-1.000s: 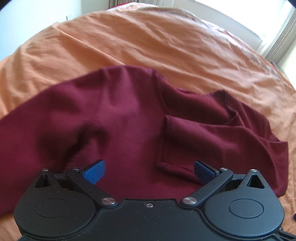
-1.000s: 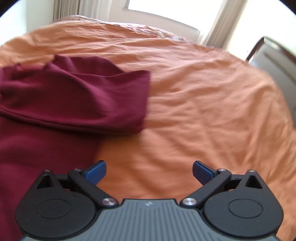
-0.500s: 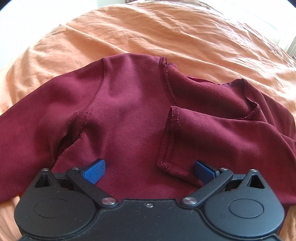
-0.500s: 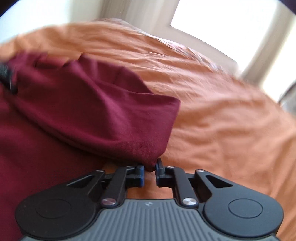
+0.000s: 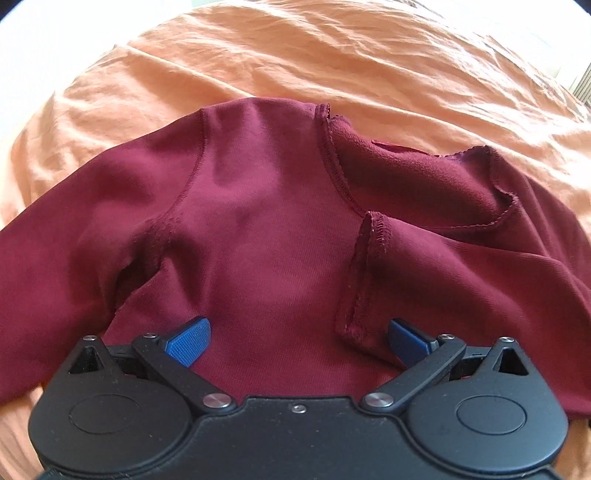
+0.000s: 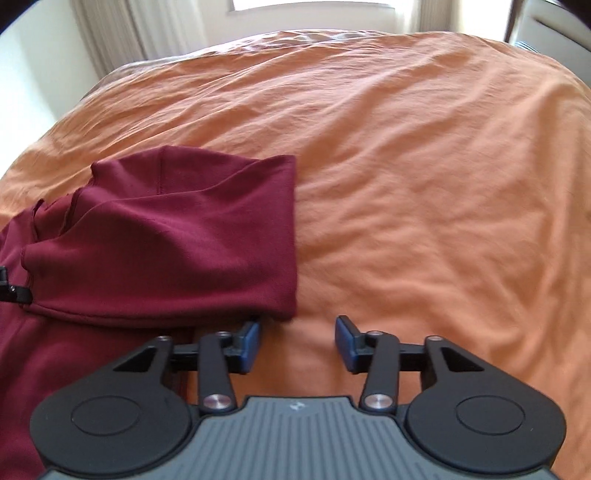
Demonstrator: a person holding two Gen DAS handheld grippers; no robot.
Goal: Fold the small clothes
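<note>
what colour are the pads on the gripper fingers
Blue pads, on black arms; clearest in the left wrist view.

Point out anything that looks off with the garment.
The maroon top lies inside out: raw overlock seams show at the shoulder and the folded sleeve's cuff. Otherwise only the orange bedsheet is wrinkled.

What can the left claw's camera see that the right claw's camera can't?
Only the left wrist view shows the dark red knit shirt's neckline, its unfolded sleeve and the open left claw above the fabric. Only the right wrist view shows the bright window, pale curtains and the open right claw. Both show the shirt with one sleeve folded across, lying on the wrinkled orange bedsheet.
</note>
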